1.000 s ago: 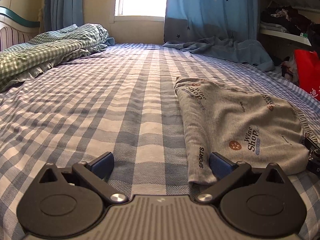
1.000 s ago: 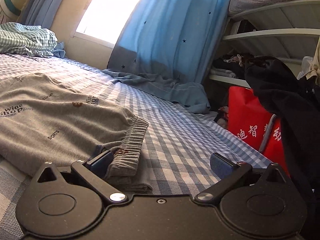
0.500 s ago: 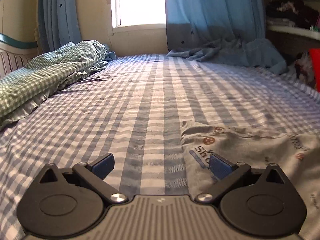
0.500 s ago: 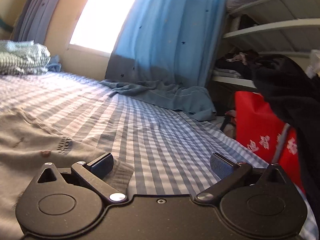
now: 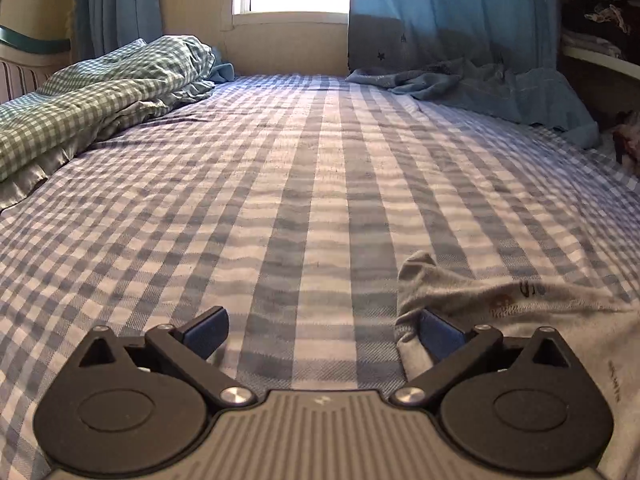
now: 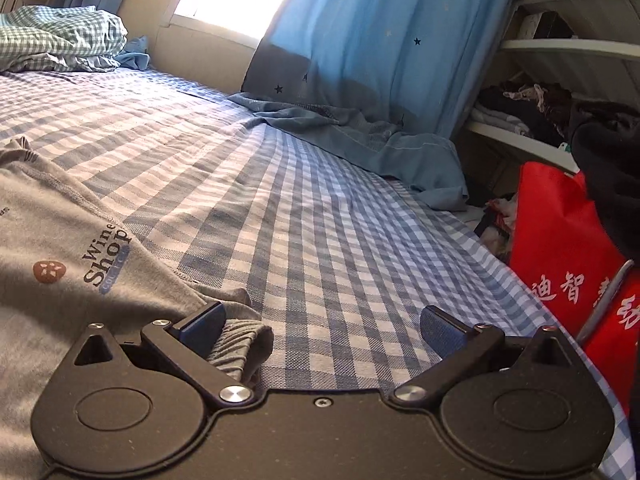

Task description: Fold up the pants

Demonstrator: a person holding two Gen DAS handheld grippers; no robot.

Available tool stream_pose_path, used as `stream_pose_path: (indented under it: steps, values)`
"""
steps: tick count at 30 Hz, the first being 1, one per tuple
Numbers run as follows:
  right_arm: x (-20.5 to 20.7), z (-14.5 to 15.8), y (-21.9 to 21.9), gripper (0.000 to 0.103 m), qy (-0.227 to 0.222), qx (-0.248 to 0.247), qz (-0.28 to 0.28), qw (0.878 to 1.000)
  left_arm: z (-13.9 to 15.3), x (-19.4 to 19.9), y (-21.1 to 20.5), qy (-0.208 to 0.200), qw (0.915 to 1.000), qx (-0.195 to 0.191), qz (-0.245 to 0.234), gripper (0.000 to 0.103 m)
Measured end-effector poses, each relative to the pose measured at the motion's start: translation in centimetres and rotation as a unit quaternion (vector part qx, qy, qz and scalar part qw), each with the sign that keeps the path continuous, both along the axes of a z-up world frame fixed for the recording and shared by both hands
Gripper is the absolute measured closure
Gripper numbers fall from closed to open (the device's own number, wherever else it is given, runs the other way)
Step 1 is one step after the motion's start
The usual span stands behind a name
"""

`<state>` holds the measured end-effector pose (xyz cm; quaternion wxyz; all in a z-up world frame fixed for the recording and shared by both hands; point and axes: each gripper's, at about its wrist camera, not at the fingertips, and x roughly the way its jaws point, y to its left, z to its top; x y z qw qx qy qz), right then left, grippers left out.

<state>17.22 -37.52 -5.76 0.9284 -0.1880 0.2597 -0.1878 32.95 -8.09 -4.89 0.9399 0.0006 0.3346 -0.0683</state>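
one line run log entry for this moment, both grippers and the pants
left gripper open, low at cuff end | right gripper open, low at waistband | grey printed knit pants flat on blue checked bedsheet | no grasp

Matt knit-cloth pants (image 6: 48, 232) on woven checked sheet (image 5: 304, 184) (slightly coarse).

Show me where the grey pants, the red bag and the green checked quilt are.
grey pants (image 6: 60, 240): right wrist view, printed fabric near the "Wine Shop" lettering.
red bag (image 6: 560, 248): right wrist view, front panel above the white characters.
green checked quilt (image 5: 100, 92): left wrist view, bunched top.
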Motion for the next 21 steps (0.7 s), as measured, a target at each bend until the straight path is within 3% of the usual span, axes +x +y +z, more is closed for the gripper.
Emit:
stream_pose_path:
  steps: [3,8,11,14,17,21]
  values:
    - [-0.5,0.3,-0.1,0.001,-0.015,0.007,0.006,1.0,1.3,0.1,0.0,-0.029,0.9986,-0.042,-0.015,0.0]
    - [-1.4,2.1,-1.9,0.001,-0.039,0.066,0.0,0.997,-0.7,2.7,-2.2,0.012,0.9996,0.017,-0.019,0.0]
    - [-1.5,1.6,-2.4,0.001,-0.028,0.079,0.001,0.997,-1.3,2.9,-1.8,0.021,0.9997,0.002,-0.014,0.0]
    - [-0.3,0.7,-1.7,0.001,0.011,0.062,0.003,0.998,-1.5,2.8,-2.0,0.017,0.9997,0.012,-0.014,0.0]
    - [-0.3,0.3,-0.6,0.001,0.01,0.03,0.003,1.0,-1.6,2.8,-1.8,0.02,0.9997,0.005,-0.015,0.0]
    - [-0.5,0.2,-0.5,0.001,0.006,0.022,0.004,1.0,-1.6,2.7,-1.8,0.018,0.9997,0.005,-0.015,0.0]
